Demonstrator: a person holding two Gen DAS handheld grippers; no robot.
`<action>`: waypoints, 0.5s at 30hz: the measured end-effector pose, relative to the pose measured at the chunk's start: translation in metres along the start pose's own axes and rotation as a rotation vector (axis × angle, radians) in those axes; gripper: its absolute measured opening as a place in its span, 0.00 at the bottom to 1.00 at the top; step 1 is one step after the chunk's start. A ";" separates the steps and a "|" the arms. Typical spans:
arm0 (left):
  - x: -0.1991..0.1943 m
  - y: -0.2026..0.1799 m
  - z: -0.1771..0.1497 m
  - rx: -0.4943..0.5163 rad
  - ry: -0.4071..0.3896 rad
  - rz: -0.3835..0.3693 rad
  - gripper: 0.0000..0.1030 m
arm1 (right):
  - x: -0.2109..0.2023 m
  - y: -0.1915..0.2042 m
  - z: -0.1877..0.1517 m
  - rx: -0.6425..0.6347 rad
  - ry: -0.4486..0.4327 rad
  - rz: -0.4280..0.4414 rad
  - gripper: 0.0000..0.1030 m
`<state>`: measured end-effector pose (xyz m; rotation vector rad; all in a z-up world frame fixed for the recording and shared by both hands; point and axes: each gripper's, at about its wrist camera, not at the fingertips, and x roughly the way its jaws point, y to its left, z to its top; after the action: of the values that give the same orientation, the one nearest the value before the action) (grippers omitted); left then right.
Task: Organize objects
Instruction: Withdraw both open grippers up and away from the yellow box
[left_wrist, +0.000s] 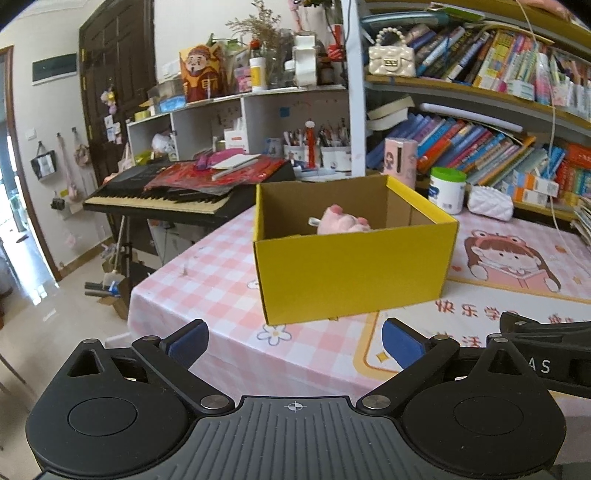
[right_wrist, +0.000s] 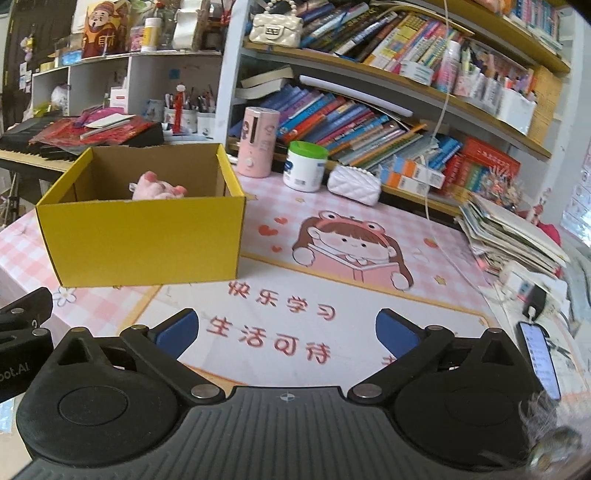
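Note:
A yellow cardboard box (left_wrist: 351, 269) (right_wrist: 144, 240) stands open-topped on the pink checked table mat (right_wrist: 436, 236). Inside it lies a pink plush toy (left_wrist: 343, 221) (right_wrist: 157, 188), only its top showing over the rim. My left gripper (left_wrist: 295, 343) hovers open in front of the box, nothing between its blue pads. My right gripper (right_wrist: 287, 334) is open too, over the mat to the right of the box, and holds nothing. Each gripper's black body shows at the edge of the other's view.
Behind the box stand a pink cylinder (right_wrist: 258, 142), a white jar with a green lid (right_wrist: 304, 166) and a white quilted pouch (right_wrist: 352, 182). Bookshelves fill the back. A keyboard (left_wrist: 177, 195) sits left; stacked papers (right_wrist: 517, 236) and a phone (right_wrist: 539, 360) lie right.

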<state>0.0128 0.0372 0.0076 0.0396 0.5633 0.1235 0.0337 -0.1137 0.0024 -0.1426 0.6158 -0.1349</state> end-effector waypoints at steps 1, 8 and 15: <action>-0.002 0.000 -0.001 0.002 0.002 -0.009 0.98 | -0.002 -0.001 -0.003 0.003 0.002 -0.006 1.00; -0.009 -0.007 -0.011 0.034 0.014 -0.034 0.99 | -0.014 -0.006 -0.021 0.016 0.024 -0.038 1.00; -0.012 -0.020 -0.014 0.070 0.018 -0.069 0.99 | -0.019 -0.020 -0.032 0.050 0.044 -0.083 1.00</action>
<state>-0.0025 0.0161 0.0005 0.0871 0.5858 0.0373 -0.0027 -0.1336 -0.0093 -0.1171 0.6502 -0.2344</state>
